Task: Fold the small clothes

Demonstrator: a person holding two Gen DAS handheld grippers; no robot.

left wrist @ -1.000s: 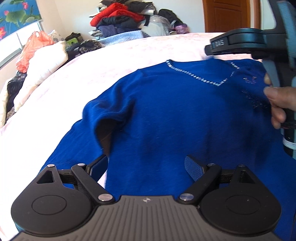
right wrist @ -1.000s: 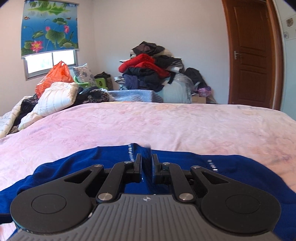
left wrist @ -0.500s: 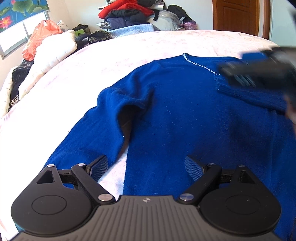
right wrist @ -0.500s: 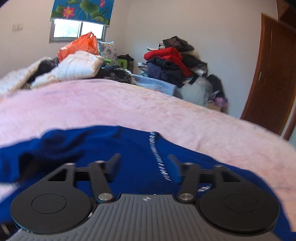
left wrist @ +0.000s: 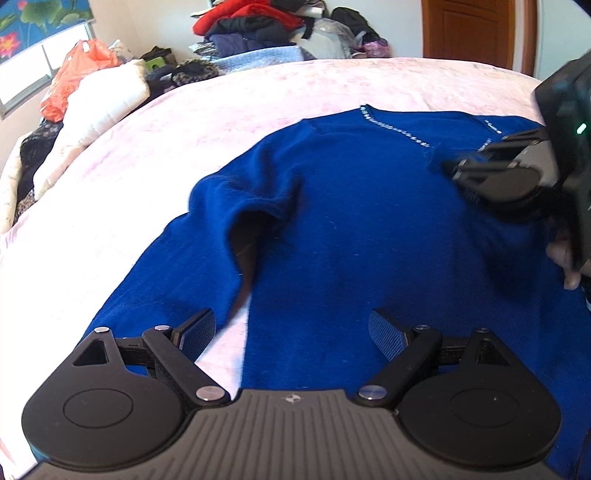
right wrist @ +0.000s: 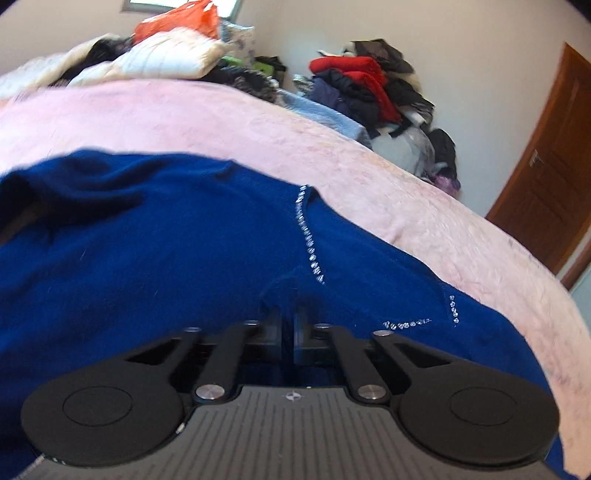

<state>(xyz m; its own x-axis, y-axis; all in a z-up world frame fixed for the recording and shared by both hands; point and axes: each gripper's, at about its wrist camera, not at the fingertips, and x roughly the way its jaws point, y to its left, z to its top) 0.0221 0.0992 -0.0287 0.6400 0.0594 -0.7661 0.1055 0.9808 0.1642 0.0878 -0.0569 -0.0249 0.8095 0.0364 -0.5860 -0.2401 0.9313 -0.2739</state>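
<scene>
The fingers (left wrist: pixel 197 330) of the left gripper (left wrist: pixel 291 328) stand spread wide above the near hem of the blue sweater (left wrist: pixel 351 221), pinching nothing. The sweater lies flat, front up, on the pink bed (left wrist: pixel 129 177), its V-neck trimmed with rhinestones (right wrist: pixel 308 240) and pointing toward the far side. Its left sleeve (left wrist: pixel 207 251) lies folded along the body with a loose dark pucker at the armpit, and a slip of pink bed shows between sleeve and body, just ahead of the left finger.

To the right, the right gripper (right wrist: pixel 288 325) has its fingers pressed together on a raised tuck of knit just below the neckline, and a hand (left wrist: pixel 565 258) holds it at the picture's edge.

The sweater looks soft, light and limp: it will likely drape and stretch rather than hold a line, so a fold needs two holds lifted together. The hem corner or the sleeve cuff would suit the left gripper; the rhinestone trim is better avoided, since it could snag or shed stones.

The pink bed lies open on the left and beyond the collar, giving room to swing cloth. White bedding (left wrist: pixel 92 110) and an orange bag (left wrist: pixel 74 70) crowd the far left edge, and a heap of clothes (left wrist: pixel 258 26) sits well beyond the bed.
</scene>
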